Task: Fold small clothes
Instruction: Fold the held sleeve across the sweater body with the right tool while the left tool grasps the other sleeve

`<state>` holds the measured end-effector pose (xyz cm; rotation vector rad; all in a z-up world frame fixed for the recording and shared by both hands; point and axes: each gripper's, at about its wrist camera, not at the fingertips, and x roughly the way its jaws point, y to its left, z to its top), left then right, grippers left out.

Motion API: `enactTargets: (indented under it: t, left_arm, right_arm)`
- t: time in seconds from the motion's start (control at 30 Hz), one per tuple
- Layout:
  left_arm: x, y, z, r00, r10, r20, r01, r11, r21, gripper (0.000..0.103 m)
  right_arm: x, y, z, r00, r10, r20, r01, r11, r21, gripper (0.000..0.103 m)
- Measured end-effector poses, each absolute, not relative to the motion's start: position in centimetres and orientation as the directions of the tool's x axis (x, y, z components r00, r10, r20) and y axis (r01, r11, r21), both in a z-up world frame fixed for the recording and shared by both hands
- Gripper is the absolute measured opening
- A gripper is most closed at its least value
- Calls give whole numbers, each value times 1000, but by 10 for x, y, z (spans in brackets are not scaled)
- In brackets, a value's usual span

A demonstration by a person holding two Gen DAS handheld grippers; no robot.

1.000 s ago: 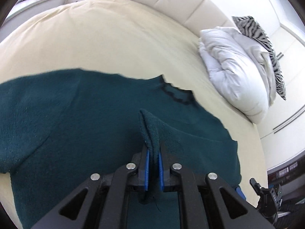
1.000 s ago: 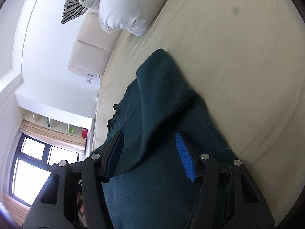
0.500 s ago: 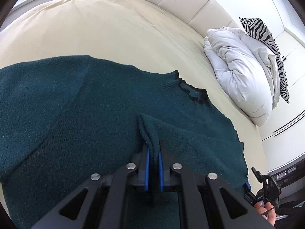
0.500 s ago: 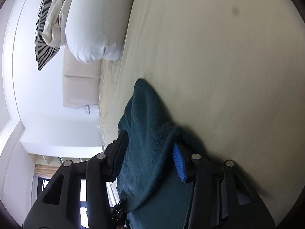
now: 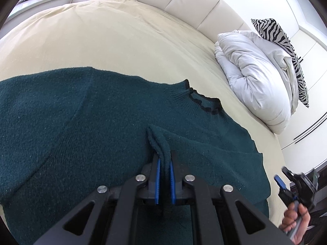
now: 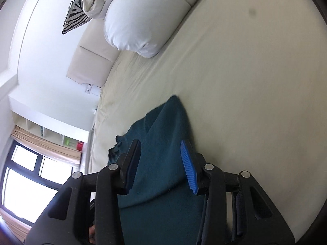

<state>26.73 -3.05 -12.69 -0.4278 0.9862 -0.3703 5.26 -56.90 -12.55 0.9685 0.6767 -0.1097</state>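
Cream bed (image 5: 114, 36) carries the dark green sweater (image 5: 85, 126), spread flat; left gripper (image 5: 163, 180) pinches a fold of it; right gripper (image 6: 161, 165), jaws just reopening and spread, grips nothing. Next, probably: regrasp an edge before folding.

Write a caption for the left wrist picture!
Left gripper pinches a fold of the green sweater on the cream bed.

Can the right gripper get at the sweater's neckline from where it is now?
Probably yes: the right gripper is open, nothing held, and the neckline of the sweater lies uncovered just beyond its left finger.
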Motion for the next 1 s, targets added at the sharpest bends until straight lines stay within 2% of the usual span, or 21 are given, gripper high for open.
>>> enactTargets:
  t: [0.07,0.17,0.27,0.3,0.33,0.4,0.53,0.63,0.73,0.83,0.9,1.0]
  left_arm:
    - [269,-31,-127,504,-481,-717,114,860,-497,9]
    - [270,-33,-127,507,-477,-718,120,864,-490,9]
    - [271,-35,-125,514,-468,-718,137,872,-470,9]
    - [271,-35,-125,517,-468,-717,138,872,-469,9]
    - [271,-35,-125,520,-466,-715,138,873,-469,9]
    - [269,-35,-121,538,-462,-705,138,874,-467,9]
    - [266,-39,-115,567,-443,-695,163,887,-432,9]
    - [267,-36,-131,547,-435,-715,137,889,-437,10]
    - [267,-35,-134,551,-438,-711,143,888,-436,11]
    - [266,-32,-132,555,-451,-699,150,881,-449,13]
    - [266,-29,-134,551,-468,-691,147,870,-471,14]
    - [266,-29,-135,551,-468,-691,144,869,-473,14]
  right_arm:
    - [82,-575,-132,742,198,-641,403,632,661,40]
    - [121,-575,-153,684,242,-688,395,671,628,40]
    - [138,-571,-168,668,217,-711,386,717,581,32]
    - [141,-568,-166,665,191,-722,384,741,550,20]
    - [143,-566,-165,652,156,-742,399,762,510,13]
    - [143,-567,-165,657,142,-740,399,768,501,6]
    - [136,-563,-159,679,85,-729,395,795,460,5]
    - [133,-564,-159,699,59,-712,407,786,465,5]
    - [130,-574,-176,701,98,-707,408,757,510,4]
    - [130,-569,-167,676,93,-731,404,782,474,6]
    - [121,-568,-155,671,66,-739,438,769,466,11]
    - [100,-551,-131,706,76,-704,404,774,488,11]
